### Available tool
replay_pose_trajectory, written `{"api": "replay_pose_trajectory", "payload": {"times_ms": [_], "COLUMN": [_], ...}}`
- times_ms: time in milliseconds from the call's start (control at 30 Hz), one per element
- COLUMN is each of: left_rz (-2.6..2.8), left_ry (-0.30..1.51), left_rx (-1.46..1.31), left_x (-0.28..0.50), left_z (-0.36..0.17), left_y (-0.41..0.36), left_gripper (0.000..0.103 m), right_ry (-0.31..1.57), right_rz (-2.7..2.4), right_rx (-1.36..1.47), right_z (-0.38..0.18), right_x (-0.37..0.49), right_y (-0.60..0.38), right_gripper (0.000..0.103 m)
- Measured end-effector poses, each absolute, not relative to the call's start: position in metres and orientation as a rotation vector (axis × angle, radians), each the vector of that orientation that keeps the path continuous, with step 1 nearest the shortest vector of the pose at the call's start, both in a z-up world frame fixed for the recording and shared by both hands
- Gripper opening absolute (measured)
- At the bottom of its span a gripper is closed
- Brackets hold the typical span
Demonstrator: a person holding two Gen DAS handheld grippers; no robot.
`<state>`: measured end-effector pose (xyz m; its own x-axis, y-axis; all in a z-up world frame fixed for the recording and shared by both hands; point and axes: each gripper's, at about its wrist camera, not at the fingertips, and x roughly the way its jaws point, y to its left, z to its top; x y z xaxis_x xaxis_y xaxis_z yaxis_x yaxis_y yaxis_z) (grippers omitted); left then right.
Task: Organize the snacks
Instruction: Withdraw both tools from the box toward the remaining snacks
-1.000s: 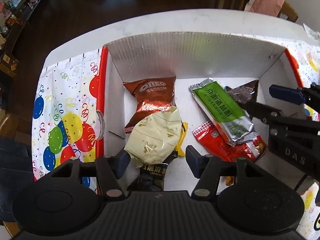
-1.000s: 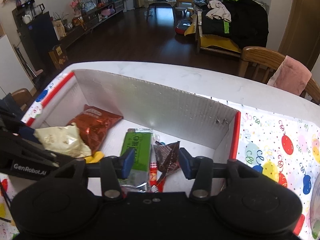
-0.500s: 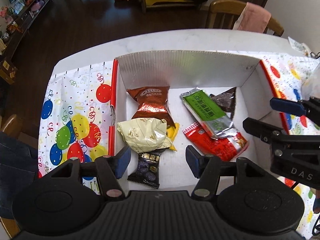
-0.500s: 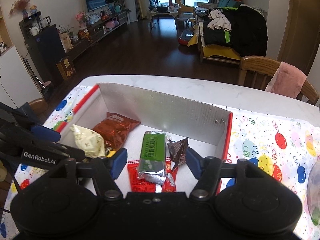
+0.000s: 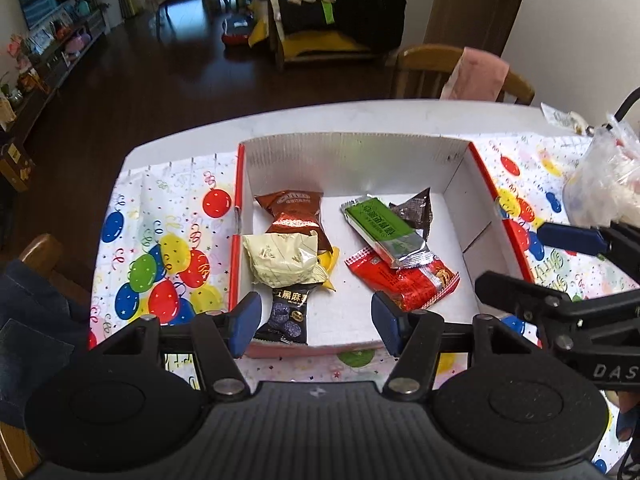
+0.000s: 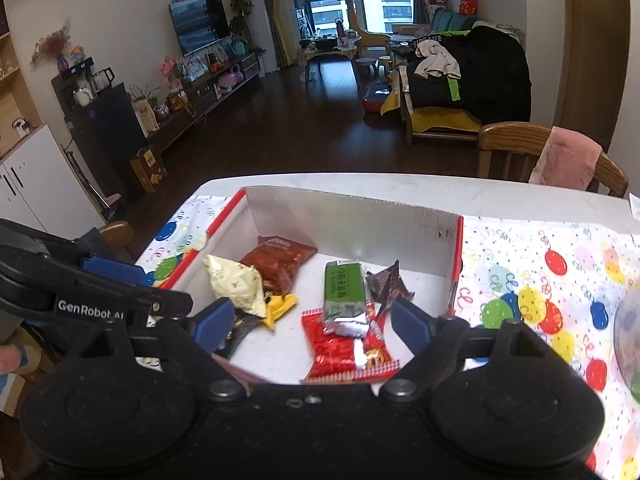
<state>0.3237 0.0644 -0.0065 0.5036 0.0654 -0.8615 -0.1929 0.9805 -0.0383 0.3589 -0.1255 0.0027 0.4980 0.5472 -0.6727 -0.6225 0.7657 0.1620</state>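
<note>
Both tools farther from the box (image 5: 456,184) of crinkled snack packets (image 5: 280,260), spread, nothing between.

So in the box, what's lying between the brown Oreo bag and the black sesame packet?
The cream wrapped snack lies between the brown Oreo bag and the black sesame packet, overlapping both, with a yellow wrapper peeking out beneath. The left wrist view shows it best.

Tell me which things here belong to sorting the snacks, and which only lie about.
For the job:
box
Oreo pack
cream pack
green bar
red pack
dark packet
brown packet

Lying about:
plastic bag
balloon cloth
chair
pink towel
</note>
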Motion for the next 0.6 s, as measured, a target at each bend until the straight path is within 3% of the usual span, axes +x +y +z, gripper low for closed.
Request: {"api": "replay_pose_trajectory", "payload": {"times_ms": [600], "left_rz": [0.088], "left_ry": [0.906], "left_rx": [-0.145], "left_x": [0.241], "left_z": [0.008], "left_y": [0.055], "left_gripper": [0.071], "right_ry": [0.729], "right_rz": [0.766], "right_rx": [-0.029], "right_z": [0.011], "right_x": [0.289], "right_y": [-0.143], "right_gripper": [0.098]}}
